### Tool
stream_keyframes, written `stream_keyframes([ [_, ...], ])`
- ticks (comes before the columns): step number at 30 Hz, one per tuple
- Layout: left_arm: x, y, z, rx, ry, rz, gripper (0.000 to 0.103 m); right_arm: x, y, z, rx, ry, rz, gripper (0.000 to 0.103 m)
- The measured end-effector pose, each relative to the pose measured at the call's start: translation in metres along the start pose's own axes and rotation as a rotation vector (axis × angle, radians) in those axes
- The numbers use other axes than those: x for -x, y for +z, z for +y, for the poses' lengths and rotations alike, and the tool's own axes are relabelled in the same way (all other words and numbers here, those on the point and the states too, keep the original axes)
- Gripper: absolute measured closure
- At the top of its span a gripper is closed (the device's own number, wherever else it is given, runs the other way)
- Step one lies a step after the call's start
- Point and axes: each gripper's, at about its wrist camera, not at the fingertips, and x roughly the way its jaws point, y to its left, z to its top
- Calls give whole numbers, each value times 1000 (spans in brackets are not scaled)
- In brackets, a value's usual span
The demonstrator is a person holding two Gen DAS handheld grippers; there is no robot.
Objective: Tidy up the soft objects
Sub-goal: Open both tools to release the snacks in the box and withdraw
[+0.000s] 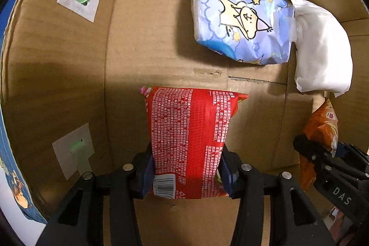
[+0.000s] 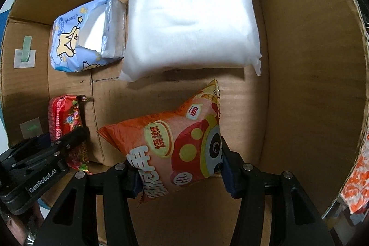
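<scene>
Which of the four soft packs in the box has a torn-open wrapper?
The blue tissue pack: its wrapper gapes open. The white pack, red pack and orange bag look sealed.

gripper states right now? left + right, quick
Left gripper: closed on the red snack packet, over the cardboard box.
Right gripper: closed on the orange panda snack bag.

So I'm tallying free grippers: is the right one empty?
No, the right gripper is clamped on the orange snack bag over the cardboard box.
</scene>
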Motion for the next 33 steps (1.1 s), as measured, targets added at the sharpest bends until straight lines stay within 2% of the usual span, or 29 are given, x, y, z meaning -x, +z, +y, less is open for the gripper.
stream_keyframes([
  [4, 1, 10, -4, 6, -3, 6, 58, -2, 1, 1, -4, -4, 7, 45],
  [9, 13, 18, -1, 15, -14, -5, 55, -5, 1, 3, 7, -22, 5, 36],
  [13, 24, 19, -5, 11, -18, -25, 36, 1, -1, 9, 24, -34, -13, 31],
  [15, 31, 18, -9, 8, -15, -41, 29, 8, -2, 16, 29, -40, -23, 20],
  [17, 38, 15, -13, 6, -17, -58, 16, 14, -5, 19, 38, -45, -33, 15],
  [22, 57, 8, -21, -6, -4, -98, 6, 28, -14, 25, 53, -48, -61, 10],
  [26, 75, -6, -25, -11, 4, -141, 4, 42, -26, 30, 49, -42, -101, 0],
  [33, 112, -41, -22, -29, 13, -224, 2, 72, -51, 33, 65, -51, -185, 0],
])
